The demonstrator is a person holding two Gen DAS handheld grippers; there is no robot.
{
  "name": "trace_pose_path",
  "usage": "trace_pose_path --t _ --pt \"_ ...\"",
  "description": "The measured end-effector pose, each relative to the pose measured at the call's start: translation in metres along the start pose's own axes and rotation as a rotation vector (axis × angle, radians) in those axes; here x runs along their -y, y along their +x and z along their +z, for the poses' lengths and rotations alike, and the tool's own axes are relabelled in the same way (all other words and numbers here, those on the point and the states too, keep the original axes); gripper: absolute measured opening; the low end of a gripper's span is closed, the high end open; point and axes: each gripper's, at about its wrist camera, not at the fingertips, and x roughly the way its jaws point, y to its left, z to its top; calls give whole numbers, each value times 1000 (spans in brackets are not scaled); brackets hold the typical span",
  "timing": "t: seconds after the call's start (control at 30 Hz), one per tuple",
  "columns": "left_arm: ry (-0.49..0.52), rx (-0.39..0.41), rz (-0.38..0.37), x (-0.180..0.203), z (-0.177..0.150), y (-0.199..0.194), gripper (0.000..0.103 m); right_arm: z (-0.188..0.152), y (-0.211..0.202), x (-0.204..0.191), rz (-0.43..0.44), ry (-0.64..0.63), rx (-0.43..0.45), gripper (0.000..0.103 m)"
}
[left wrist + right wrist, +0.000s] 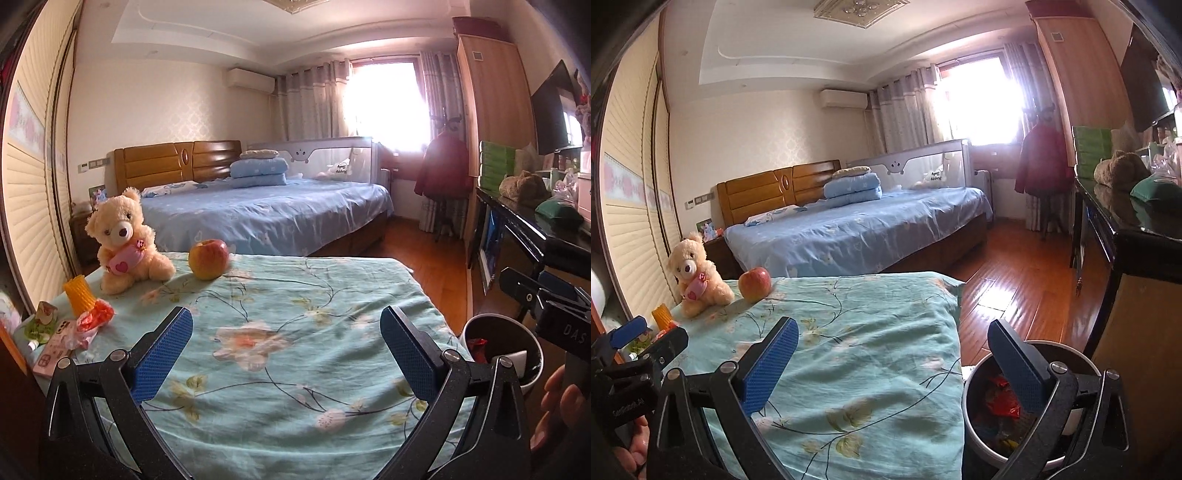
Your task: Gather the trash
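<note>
left wrist view: both tongs, left tongs (286,354) and right tongs (894,365), gaped empty; wrappers (90,321) lay far left, bin (1004,406) waited right to receive them.

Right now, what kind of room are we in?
A home bedroom, almost certainly. A made bed with a wooden headboard and folded quilts fills the middle, curtains frame a bright window, and an air conditioner hangs on the wall.

Cloth (295,332) centre clear (toys (123,240) crowd left).
</note>
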Motion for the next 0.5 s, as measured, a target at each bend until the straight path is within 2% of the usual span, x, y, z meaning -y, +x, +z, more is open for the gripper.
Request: trace_pose_path --t 0.5 --pt "-5 -8 2 1 0 3 103 1 -2 3 -11 4 -15 103"
